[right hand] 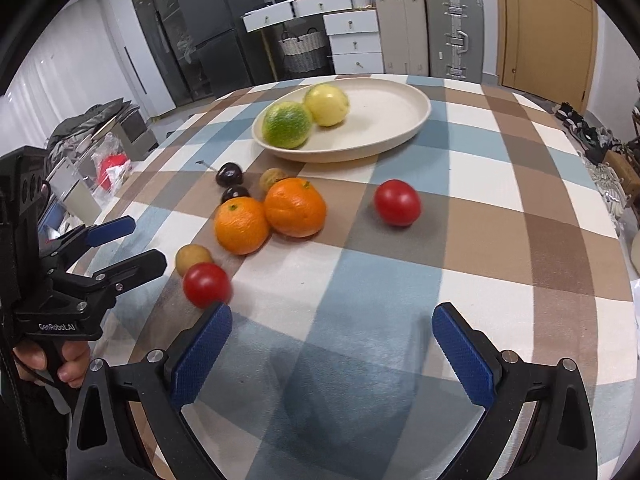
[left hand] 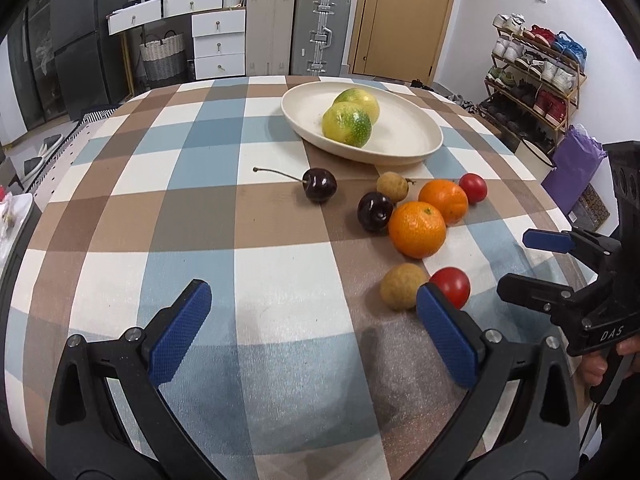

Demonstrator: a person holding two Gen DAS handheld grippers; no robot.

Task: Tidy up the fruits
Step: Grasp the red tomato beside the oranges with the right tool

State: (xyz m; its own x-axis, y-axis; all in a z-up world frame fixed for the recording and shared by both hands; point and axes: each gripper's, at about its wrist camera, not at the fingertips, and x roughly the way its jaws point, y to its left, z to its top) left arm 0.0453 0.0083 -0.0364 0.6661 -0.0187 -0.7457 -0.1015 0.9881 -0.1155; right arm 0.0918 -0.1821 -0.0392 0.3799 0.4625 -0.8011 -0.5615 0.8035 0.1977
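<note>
A cream plate (left hand: 416,142) (right hand: 396,100) at the far side of the checked table holds two yellow-green fruits (left hand: 347,124) (right hand: 287,124). In front of it lie two oranges (left hand: 417,229) (right hand: 295,207), two dark cherries (left hand: 319,184) (right hand: 229,173), two tan longans (left hand: 403,285) (right hand: 193,258) and two red tomatoes (left hand: 451,286) (right hand: 397,202). My left gripper (left hand: 314,312) (right hand: 132,242) is open and empty, near the closest longan and tomato. My right gripper (right hand: 332,340) (left hand: 520,264) is open and empty above the cloth.
The table's right edge (left hand: 560,216) drops to a shoe rack (left hand: 536,76) and purple bag (left hand: 576,164). Suitcases (left hand: 320,32), drawers (left hand: 218,44) and a door (left hand: 404,16) stand behind. Clutter sits off the table's left side (right hand: 108,168).
</note>
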